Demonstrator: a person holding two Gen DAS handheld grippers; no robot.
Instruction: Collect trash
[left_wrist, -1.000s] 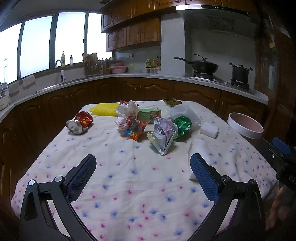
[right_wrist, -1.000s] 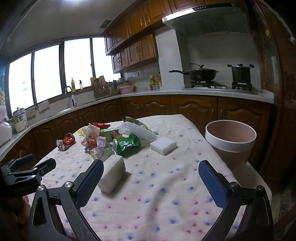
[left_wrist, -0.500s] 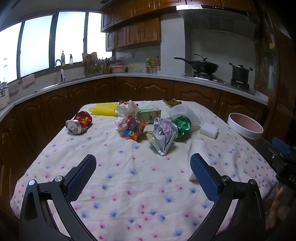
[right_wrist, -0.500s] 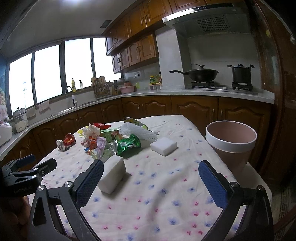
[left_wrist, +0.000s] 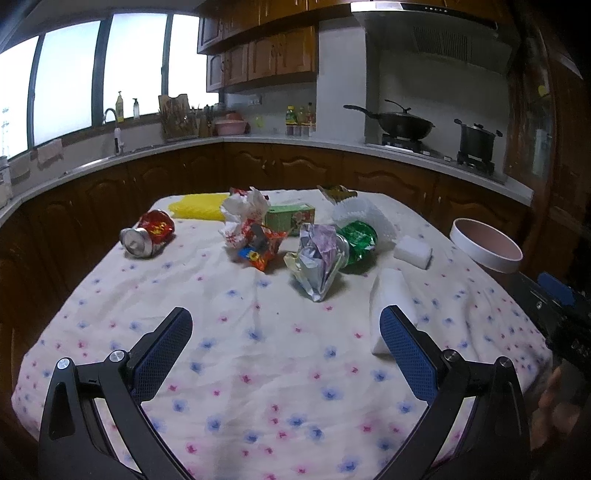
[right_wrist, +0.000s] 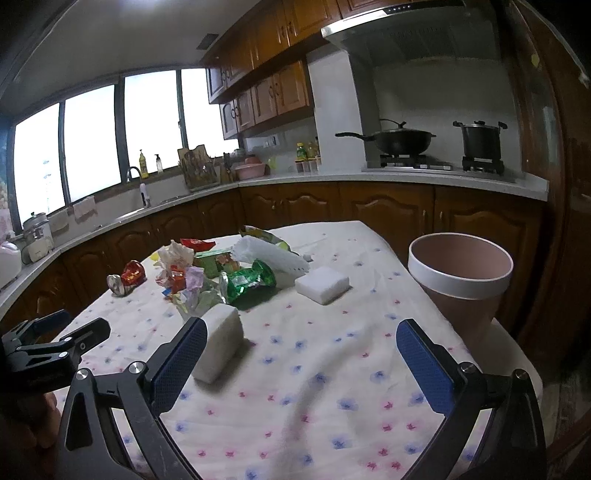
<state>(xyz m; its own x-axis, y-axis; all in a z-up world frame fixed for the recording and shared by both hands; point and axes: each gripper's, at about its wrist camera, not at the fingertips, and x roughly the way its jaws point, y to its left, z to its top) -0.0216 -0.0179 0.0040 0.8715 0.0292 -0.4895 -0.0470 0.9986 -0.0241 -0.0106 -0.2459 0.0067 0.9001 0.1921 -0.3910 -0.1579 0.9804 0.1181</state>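
Trash lies across the far half of the flowered tablecloth (left_wrist: 280, 354): a crushed red can (left_wrist: 147, 236), crumpled white and orange wrappers (left_wrist: 251, 232), a green carton (left_wrist: 291, 218), a silvery foil bag (left_wrist: 317, 262), a green wrapper (left_wrist: 360, 240) and white foam netting (left_wrist: 364, 214). Two white foam blocks (left_wrist: 389, 299) (left_wrist: 413, 252) rest nearer the right side. A pink bin with a white rim (right_wrist: 461, 280) stands off the table's right edge. My left gripper (left_wrist: 284, 332) hovers open over the near cloth. My right gripper (right_wrist: 301, 345) is open too, its left finger beside a foam block (right_wrist: 218, 341).
Dark wooden cabinets and a counter wrap around behind the table, with a sink (left_wrist: 110, 147) at left and a wok (left_wrist: 402, 123) and pot (left_wrist: 476, 142) on the stove. A yellow sponge-like pad (left_wrist: 201, 210) lies at the table's far edge. A hand (left_wrist: 554, 398) shows at lower right.
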